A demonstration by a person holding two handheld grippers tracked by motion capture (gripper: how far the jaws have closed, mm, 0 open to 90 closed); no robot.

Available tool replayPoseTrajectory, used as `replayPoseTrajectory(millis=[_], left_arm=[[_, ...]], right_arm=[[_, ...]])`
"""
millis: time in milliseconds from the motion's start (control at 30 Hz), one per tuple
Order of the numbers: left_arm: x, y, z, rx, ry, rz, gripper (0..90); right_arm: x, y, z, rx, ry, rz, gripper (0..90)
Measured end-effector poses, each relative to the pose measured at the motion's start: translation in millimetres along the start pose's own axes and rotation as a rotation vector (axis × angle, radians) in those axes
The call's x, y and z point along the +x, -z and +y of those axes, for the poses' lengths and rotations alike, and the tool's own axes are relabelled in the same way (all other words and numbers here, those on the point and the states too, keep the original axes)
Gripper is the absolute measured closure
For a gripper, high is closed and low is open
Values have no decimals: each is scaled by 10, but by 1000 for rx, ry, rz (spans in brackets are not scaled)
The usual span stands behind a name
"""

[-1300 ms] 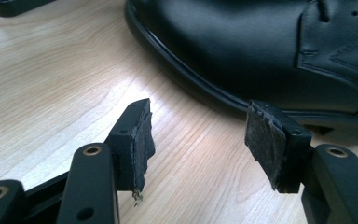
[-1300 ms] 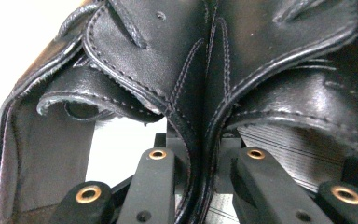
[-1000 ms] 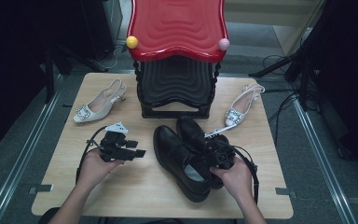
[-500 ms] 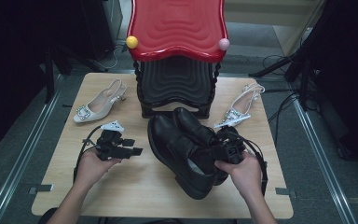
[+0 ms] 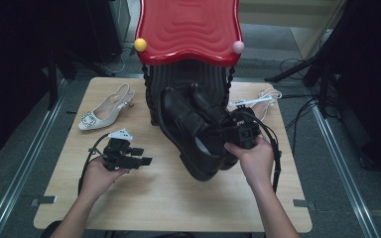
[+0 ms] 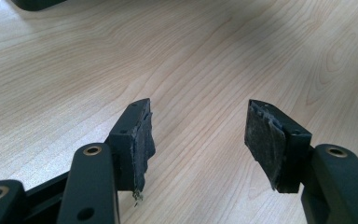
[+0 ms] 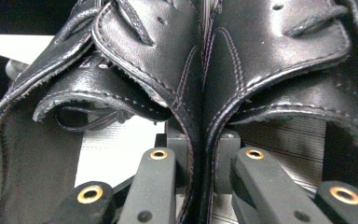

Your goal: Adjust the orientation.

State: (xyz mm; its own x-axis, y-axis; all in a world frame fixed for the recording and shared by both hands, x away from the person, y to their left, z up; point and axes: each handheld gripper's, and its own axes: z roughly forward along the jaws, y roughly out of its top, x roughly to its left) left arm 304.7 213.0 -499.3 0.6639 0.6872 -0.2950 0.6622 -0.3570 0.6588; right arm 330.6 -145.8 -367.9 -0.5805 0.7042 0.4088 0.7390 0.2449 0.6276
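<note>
A pair of black leather lace-up shoes (image 5: 191, 126) hangs above the table, toes toward the rack. My right gripper (image 5: 234, 133) is shut on them. In the right gripper view the jaws pinch the two shoes' inner side walls (image 7: 200, 93) together, with my right gripper (image 7: 200, 163) closed on both layers of leather. My left gripper (image 5: 140, 156) rests low over the wooden table (image 5: 168, 198) at the left, held in a hand. In the left gripper view my left gripper (image 6: 198, 135) stands open with bare wood between its pads.
A shoe rack with a wavy red top (image 5: 188, 29) on a black stand rises at the table's back middle. A beige slingback heel (image 5: 104, 111) lies at the back left. Another pale heel (image 5: 268, 96) lies at the back right, partly hidden behind the gripper.
My right gripper has lifted the black shoes off the table and carried them up toward the rack. The left gripper has stayed where it was.
</note>
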Motion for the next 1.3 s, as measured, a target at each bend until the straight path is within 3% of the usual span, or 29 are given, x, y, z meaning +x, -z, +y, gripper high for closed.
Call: replayPoseTrajectory(millis=[233, 500, 700, 800, 900, 1133, 1300], left_arm=[[1, -6, -1, -2, 1, -1, 415], [-7, -17, 2, 2, -8, -8, 416], [-20, -30, 5, 4, -8, -11, 416], [-23, -34, 7, 9, -12, -12, 417], [-25, -35, 8, 9, -14, -13, 417], [-36, -42, 10, 10, -17, -16, 417], [-32, -40, 9, 10, -12, -15, 417]], right_arm=[[-39, -229, 384, -83, -45, -44, 828], [-41, -437, 677, -182, -98, -116, 828], [-42, -641, 765, -243, -112, -237, 828], [-64, -751, 788, -248, -136, -276, 828], [-33, -852, 809, -249, -96, -334, 827], [15, -991, 854, -262, -117, -352, 824], [42, -1071, 865, -245, -101, -373, 818]])
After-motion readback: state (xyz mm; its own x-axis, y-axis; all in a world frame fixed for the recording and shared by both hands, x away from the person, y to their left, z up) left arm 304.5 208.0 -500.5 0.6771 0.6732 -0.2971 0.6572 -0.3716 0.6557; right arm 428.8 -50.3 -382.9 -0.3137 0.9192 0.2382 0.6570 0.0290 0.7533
